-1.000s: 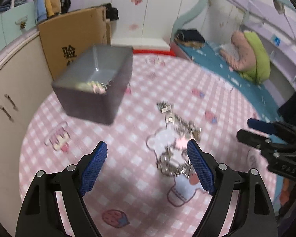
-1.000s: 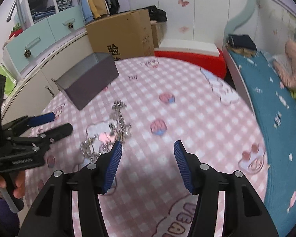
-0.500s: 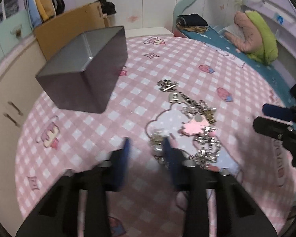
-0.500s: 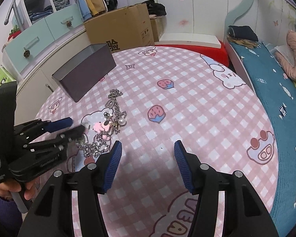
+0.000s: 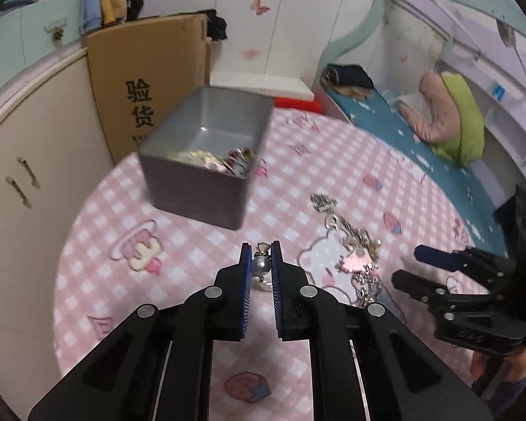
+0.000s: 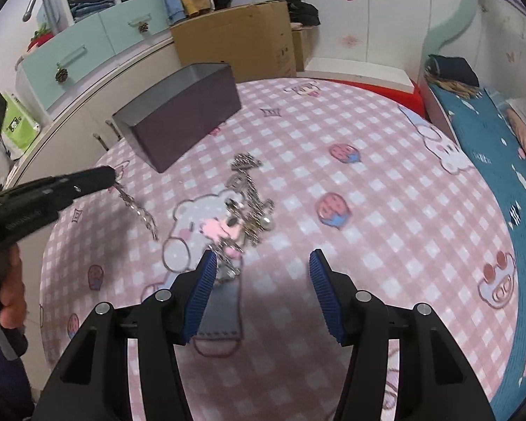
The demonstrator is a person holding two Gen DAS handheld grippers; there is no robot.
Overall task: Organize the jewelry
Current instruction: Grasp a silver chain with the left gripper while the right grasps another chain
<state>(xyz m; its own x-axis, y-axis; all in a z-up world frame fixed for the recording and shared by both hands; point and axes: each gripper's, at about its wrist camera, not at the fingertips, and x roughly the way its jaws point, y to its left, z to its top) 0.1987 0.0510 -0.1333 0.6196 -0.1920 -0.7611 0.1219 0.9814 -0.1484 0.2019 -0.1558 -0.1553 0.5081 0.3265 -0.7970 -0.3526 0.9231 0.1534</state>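
Observation:
My left gripper (image 5: 261, 249) has its jaws closing on a grey pearl bead (image 5: 261, 265) with a silver clasp, and the pads press on it. In the right wrist view a silver chain (image 6: 136, 208) hangs from the left gripper (image 6: 108, 175), lifted off the cloth. A tangled jewelry pile (image 5: 357, 256) (image 6: 245, 210) with a pink charm lies mid-table. The grey box (image 5: 200, 189) (image 6: 186, 129) at the back left holds several pieces. My right gripper (image 6: 263, 256) (image 5: 406, 263) stands open just in front of the pile, with nothing between its fingers.
A pink checked cloth (image 6: 368, 210) with cartoon prints covers the round table. Behind the grey box stands a cardboard box (image 5: 147, 80), with cream cabinets (image 5: 28, 161) to the left. A bed with a teal cover (image 5: 385, 115) runs along the right side.
My left gripper went from wide open to closed on the pearl piece at the pile's near edge, then lifted it toward the left. The right gripper stayed open and edged closer to the pile.

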